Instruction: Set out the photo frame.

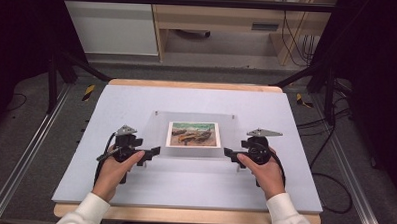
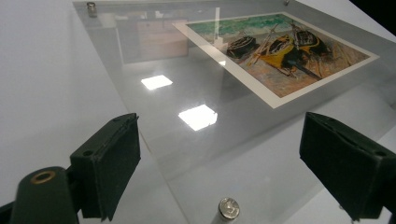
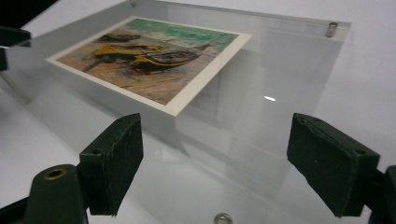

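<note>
Nearest, two white-sleeved forearms, each hand around a black hand-held gripper: left hand-held gripper point(image 1: 155, 151) and right hand-held gripper point(image 1: 227, 152), both with jaws spread wide, clasping nothing, aimed at the near corners of a clear acrylic frame point(image 1: 158, 130). Flat at the middle of the pale grey tabletop point(image 1: 111, 104), glossy, rectangular, pinned by small metal corner studs point(image 2: 229, 208). Inside, a white-bordered print point(image 1: 193, 134) of painted boats on sand. No legible writing. Beyond, wooden furniture point(image 1: 215, 17) and loose cables point(image 1: 330, 141).
</note>
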{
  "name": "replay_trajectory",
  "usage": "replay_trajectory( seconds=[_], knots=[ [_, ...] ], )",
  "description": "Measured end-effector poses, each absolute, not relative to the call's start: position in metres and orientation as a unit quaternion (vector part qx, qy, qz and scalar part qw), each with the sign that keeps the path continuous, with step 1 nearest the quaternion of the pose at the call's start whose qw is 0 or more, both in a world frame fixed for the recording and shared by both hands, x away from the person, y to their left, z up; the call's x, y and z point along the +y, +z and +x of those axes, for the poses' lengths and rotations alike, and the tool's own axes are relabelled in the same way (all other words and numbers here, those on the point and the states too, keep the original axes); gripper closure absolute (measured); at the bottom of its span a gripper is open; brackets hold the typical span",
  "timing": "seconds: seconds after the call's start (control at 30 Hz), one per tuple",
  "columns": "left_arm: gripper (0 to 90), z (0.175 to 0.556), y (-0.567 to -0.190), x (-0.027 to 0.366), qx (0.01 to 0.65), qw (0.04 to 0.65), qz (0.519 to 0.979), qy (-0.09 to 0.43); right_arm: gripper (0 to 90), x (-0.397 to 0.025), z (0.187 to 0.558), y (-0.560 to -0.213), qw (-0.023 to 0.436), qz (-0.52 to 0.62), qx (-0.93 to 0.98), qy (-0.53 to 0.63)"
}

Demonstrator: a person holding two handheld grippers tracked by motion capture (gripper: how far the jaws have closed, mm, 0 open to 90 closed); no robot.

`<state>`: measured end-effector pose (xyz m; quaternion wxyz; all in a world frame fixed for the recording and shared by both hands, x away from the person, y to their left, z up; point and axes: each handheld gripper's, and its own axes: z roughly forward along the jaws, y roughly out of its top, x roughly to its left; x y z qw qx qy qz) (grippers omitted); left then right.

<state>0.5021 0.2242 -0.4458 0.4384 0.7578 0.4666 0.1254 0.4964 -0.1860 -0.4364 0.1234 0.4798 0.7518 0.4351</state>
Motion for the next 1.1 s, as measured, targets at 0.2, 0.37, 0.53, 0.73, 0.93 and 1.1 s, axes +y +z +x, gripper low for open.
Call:
replay_trajectory(
  seconds=[0.2,0.37,0.53,0.73,0.93,1.1],
  knots=[
    [12.0,0.504,-0.447,0.227,0.475,0.442,0.754,0.103,15.0,-0.188,0.499,-0.442,0.11,0.494,0.752,0.421],
    [11.6,0.505,-0.449,0.229,0.481,0.443,0.751,0.09,13.5,-0.189,0.502,-0.444,0.093,0.504,0.745,0.426],
    [11.4,0.506,-0.45,0.23,0.485,0.445,0.749,0.08,13.4,-0.189,0.503,-0.445,0.091,0.505,0.745,0.427],
    [11.1,0.506,-0.452,0.232,0.493,0.451,0.742,0.059,12.5,-0.192,0.503,-0.446,0.068,0.515,0.739,0.429],
    [10.6,0.508,-0.455,0.229,0.495,0.457,0.738,0.041,11.7,-0.194,0.505,-0.448,0.048,0.524,0.734,0.429],
    [10.5,0.509,-0.456,0.229,0.496,0.458,0.737,0.04,11.4,-0.195,0.507,-0.451,0.017,0.529,0.728,0.435]
  ],
)
